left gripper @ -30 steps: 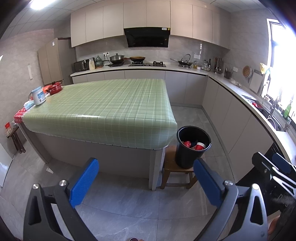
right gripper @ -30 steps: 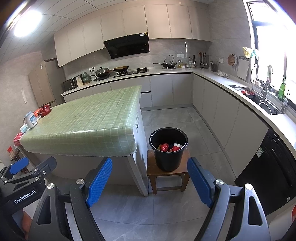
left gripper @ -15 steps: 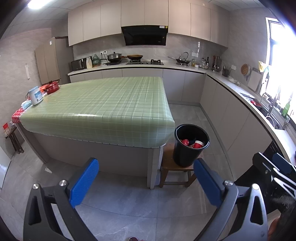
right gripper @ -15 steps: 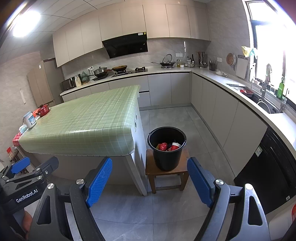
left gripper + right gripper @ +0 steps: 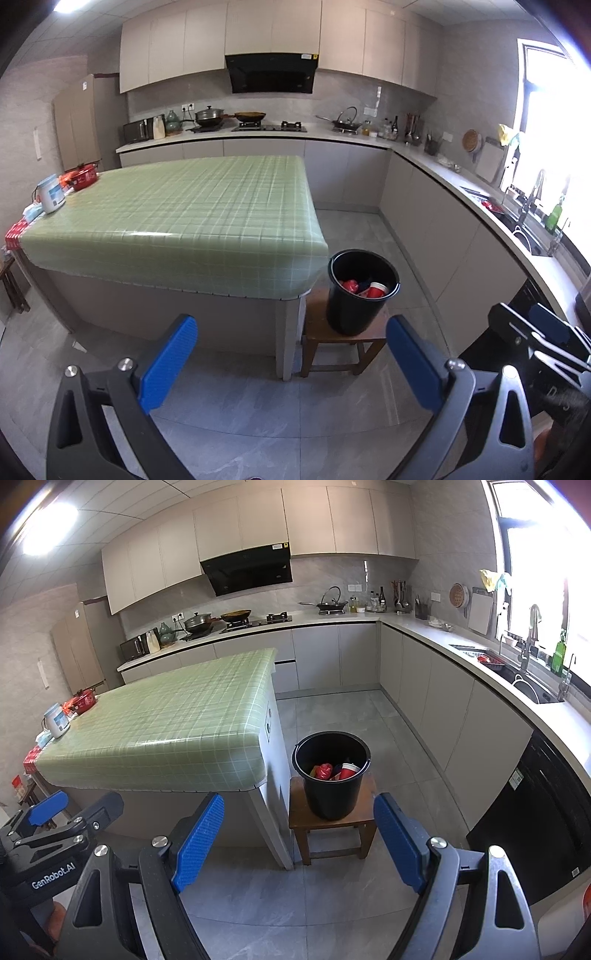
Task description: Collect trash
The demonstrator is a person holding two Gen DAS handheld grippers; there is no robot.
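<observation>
Left wrist view shows your left gripper (image 5: pixel 291 363) spread wide with nothing between its blue pads (image 5: pixel 168 363), hanging over bare grey floor tiles (image 5: pixel 236 417). Your right gripper (image 5: pixel 299 843) is likewise released and empty, its two blue fingers (image 5: pixel 199 840) standing well apart above the same floor. Each tool shows at the edge of the other's picture: the right one at the lower right of the left view, the left one at the lower left of the right view, so you hold them side by side.

Beyond the fingertips, a black bucket (image 5: pixel 360 314) stands upright on a small wooden stool (image 5: pixel 332 347). In the right view the bucket (image 5: pixel 330 794) sits between your two fingers as framed, yet well away from them. Inside it lie the collected pieces: a red cup (image 5: pixel 349 771) on its side with its white rim showing, and a crumpled red wrapper (image 5: pixel 323 770) just beside it. Something dark lies between them; you cannot tell what it is.

Just left of the stool stands the kitchen island, its top covered by a green checked cloth (image 5: pixel 192 218). At its far left end sit a white-and-blue appliance (image 5: pixel 51 194) and a red pot (image 5: pixel 83 178). Behind, a grey counter (image 5: pixel 258 133) carries a hob with pans under a black hood (image 5: pixel 271 72). Along the right wall the counter runs to a sink (image 5: pixel 532 688) below a bright window.
</observation>
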